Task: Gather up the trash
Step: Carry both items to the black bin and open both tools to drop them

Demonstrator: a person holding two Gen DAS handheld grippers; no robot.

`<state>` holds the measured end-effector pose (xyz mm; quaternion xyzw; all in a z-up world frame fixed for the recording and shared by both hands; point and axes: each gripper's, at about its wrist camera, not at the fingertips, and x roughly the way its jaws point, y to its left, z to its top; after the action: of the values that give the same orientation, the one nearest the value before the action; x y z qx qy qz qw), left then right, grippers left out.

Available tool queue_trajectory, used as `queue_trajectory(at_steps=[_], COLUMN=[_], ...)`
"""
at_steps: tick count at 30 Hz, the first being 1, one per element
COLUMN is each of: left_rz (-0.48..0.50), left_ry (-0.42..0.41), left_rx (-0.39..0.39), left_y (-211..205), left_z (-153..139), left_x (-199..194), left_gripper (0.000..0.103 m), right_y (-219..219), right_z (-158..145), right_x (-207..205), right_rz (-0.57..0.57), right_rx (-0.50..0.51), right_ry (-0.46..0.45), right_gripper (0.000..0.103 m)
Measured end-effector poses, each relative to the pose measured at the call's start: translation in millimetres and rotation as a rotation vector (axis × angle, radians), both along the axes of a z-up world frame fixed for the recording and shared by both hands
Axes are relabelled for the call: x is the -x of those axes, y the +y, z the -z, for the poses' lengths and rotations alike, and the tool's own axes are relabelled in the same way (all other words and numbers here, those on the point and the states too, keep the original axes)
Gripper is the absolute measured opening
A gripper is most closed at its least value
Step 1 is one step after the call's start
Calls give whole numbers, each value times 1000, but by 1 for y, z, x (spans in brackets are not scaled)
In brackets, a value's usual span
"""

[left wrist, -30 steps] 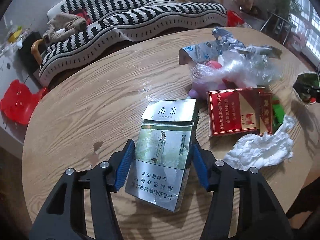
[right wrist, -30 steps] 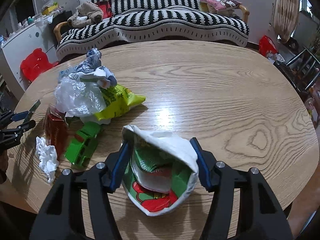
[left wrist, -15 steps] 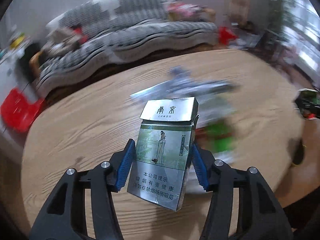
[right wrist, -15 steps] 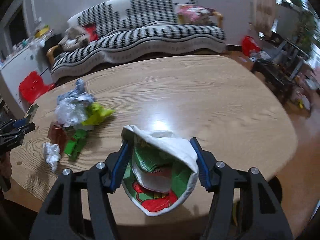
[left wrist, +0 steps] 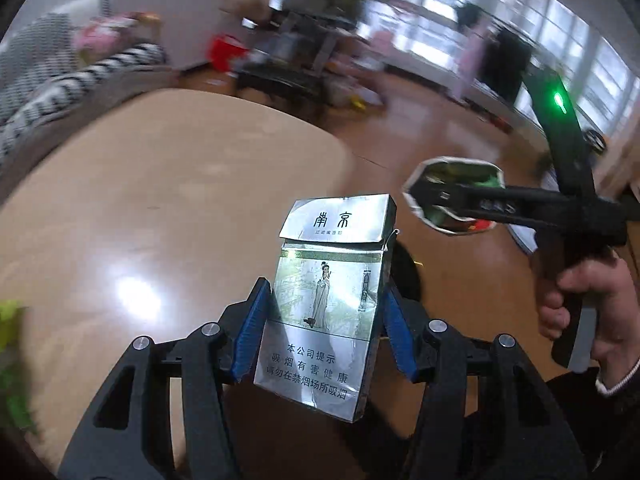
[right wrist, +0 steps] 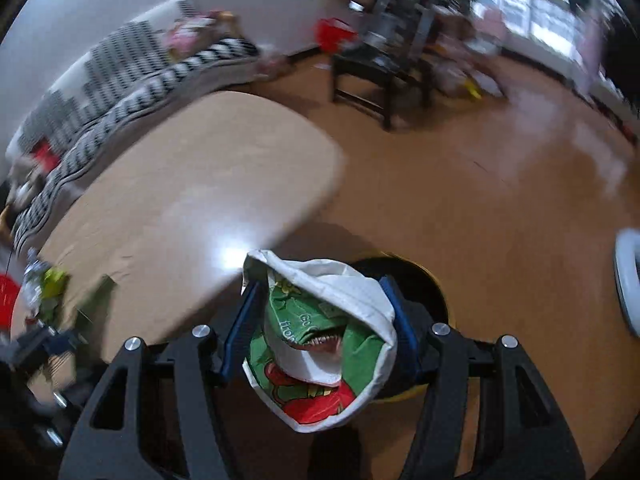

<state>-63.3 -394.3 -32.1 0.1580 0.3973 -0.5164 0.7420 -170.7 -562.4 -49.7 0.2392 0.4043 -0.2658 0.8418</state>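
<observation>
Two pieces of trash in transit. L tongs (left wrist: pixel 326 334): blue pads clamped on the sides of a silver cigarette pack (left wrist: pixel 326 304), flip lid ajar, held upright between the jaws. R tongs (right wrist: pixel 320 338): clamped on a crumpled green-and-white snack wrapper (right wrist: pixel 320 344). A dark round bin (right wrist: pixel 416 300) w/ yellowish rim sits on the floor directly beyond and under the R jaws; table (right wrist: pixel 180 200) edge lies to their left. In the L view the bin is mostly hidden behind the pack. Judgement: centre each load over the bin mouth before opening; the light wrapper may cling to a pad, so open wide.

Pack (left wrist: pixel 324 308) left of wrapper (left wrist: pixel 456 200).
</observation>
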Motion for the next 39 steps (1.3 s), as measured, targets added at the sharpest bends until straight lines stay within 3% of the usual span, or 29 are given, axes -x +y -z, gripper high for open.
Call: queue_trajectory(at_steps=[4, 9, 18, 22, 23, 25, 32, 36, 39], left_rz=[64, 88, 81, 74, 70, 58, 75, 57, 11], left_ry=[48, 78, 82, 84, 86, 99, 80, 48, -18], left_rx=[-24, -63, -107, -95, -92, -78, -54, -25, 11], left_y=[-60, -93, -124, -125, -125, -127, -119, -86, -38], left_z=[39, 77, 100, 102, 103, 103, 90, 62, 32], left_x=[24, 26, 19, 16, 16, 13, 19, 18, 7], left_gripper=[54, 54, 54, 57, 60, 80, 86, 92, 96], right_y=[-44, -75, -91, -85, -86, -88, -80, -52, -26], right_z=[25, 52, 71, 69, 69, 68, 48, 17, -6], right_x=[26, 35, 16, 19, 20, 21, 20, 7, -9], right_rz=[75, 117, 124, 123, 127, 136, 138, 97, 61], right_rx=[-68, -152, -201, -180, -178, -176, -113, -23, 26], right_ry=[32, 47, 57, 74, 76, 68, 36, -19, -74], right_gripper=[59, 59, 60, 62, 70, 79, 83, 89, 96])
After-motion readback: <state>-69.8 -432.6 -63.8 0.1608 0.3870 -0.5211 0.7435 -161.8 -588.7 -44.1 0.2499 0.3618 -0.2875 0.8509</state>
